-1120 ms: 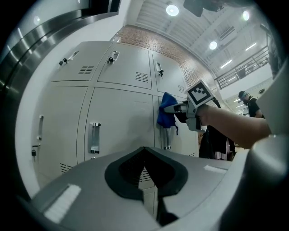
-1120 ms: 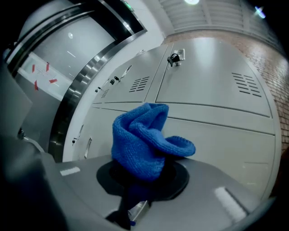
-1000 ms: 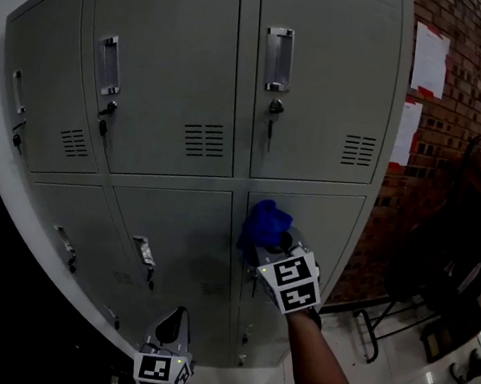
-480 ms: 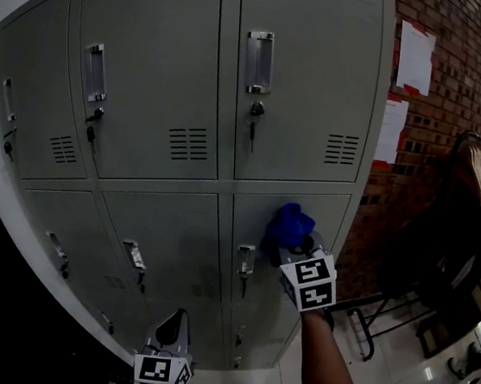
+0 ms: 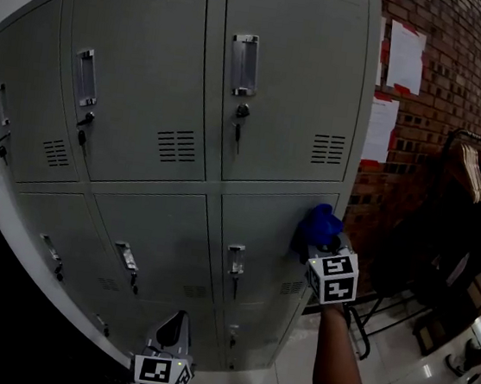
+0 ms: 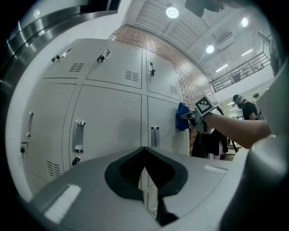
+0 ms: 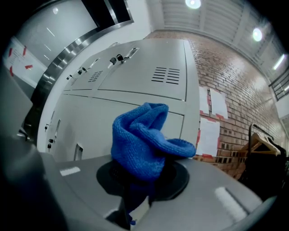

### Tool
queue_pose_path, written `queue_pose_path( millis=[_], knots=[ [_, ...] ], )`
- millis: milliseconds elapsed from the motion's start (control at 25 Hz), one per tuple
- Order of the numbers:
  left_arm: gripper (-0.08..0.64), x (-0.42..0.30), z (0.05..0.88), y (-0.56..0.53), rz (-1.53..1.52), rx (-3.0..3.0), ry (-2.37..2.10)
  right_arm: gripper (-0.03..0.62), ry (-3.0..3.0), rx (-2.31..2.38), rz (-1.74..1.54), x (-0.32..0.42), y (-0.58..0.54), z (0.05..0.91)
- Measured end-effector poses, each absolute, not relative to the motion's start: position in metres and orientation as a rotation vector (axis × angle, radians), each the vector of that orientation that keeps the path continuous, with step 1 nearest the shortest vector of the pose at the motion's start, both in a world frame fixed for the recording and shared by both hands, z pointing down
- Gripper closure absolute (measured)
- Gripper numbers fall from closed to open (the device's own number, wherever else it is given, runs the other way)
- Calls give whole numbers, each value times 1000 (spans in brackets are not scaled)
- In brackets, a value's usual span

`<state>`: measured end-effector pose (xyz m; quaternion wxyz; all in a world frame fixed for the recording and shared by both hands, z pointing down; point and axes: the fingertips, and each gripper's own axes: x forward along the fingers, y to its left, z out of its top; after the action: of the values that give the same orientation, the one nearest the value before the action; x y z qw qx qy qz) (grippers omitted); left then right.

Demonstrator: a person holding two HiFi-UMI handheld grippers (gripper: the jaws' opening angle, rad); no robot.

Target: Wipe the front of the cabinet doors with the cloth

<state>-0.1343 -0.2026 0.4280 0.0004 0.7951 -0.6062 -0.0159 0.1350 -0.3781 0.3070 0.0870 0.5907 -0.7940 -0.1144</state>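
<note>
cloth: blue cloth (image 7: 141, 143), bunched, pinched in the right gripper (image 7: 139, 182); it sits against the right edge of the lower right door (image 5: 266, 233), just under the seam with the upper door.
right gripper: jaws clamped on the cloth's lower fold, most of the cloth bulging out ahead of them.
left gripper: left gripper (image 6: 144, 168) has its jaws pressed together with nothing between; it is held low and well clear of the cabinet (image 5: 136, 122).
risk 1: the cloth is at the door's outer edge. Another push right would likely run it off the metal toward the brick wall (image 5: 446, 108), leaving the stroke wasted.
risk 2: only a small fold is pinched, so dragging hard on the door could pull the cloth loose.
risk 3: on a sweep back left the bunch may snag on the door handle (image 5: 235, 261).
risk 4: the wad looks to touch only a narrow strip, so streaks could be missed.
change, cloth: it has travelled from near the handle side of the lower right door to its right edge.
change, view: the cabinet has drifted left and the clothes rack (image 5: 476, 185) shows more.
change, left gripper: same spot, unmoved.
</note>
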Motion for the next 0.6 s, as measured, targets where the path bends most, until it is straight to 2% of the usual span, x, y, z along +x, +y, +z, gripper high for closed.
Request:
queue_pose_path(
  millis=[320, 600],
  knots=[
    [541, -115, 429, -205, -42, 2533, -1847, 514, -2268, 1855, -338, 176, -382, 313],
    [543, -116, 432, -207, -31, 2540, -1839, 511, -2362, 1778, -368, 141, -361, 310]
  ],
)
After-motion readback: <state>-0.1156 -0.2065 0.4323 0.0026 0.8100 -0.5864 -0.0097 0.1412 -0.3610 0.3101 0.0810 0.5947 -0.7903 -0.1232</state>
